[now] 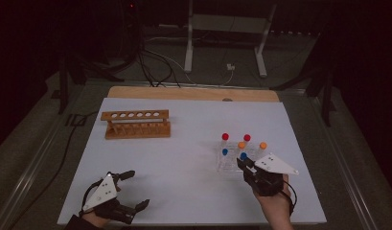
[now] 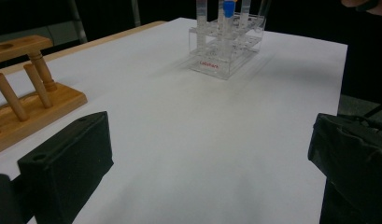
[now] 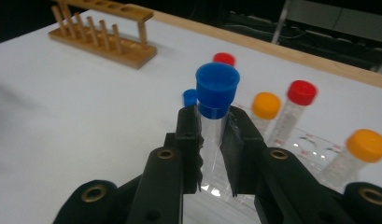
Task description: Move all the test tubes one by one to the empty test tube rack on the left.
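A clear plastic rack [image 1: 230,165] at the table's right holds capped tubes: two red [image 1: 225,136], two orange [image 1: 263,145] and a blue one [image 1: 225,151]. My right gripper [image 1: 245,165] sits at the rack's near edge, shut on a blue-capped tube [image 3: 216,86] just under its cap. In the right gripper view the jaws press both sides of the tube and hide its lower end. My left gripper [image 1: 137,189] rests open near the front left of the table, with nothing between its fingers [image 2: 67,163]. An empty wooden tube rack [image 1: 136,123] stands at the back left.
The white sheet [image 1: 184,158] covers the table, and a wooden strip [image 1: 193,93] shows along the far edge. Cables and a metal stand [image 1: 227,28] lie on the dark floor beyond. The left gripper view shows the clear rack [image 2: 226,46] ahead and the wooden rack [image 2: 20,102] at left.
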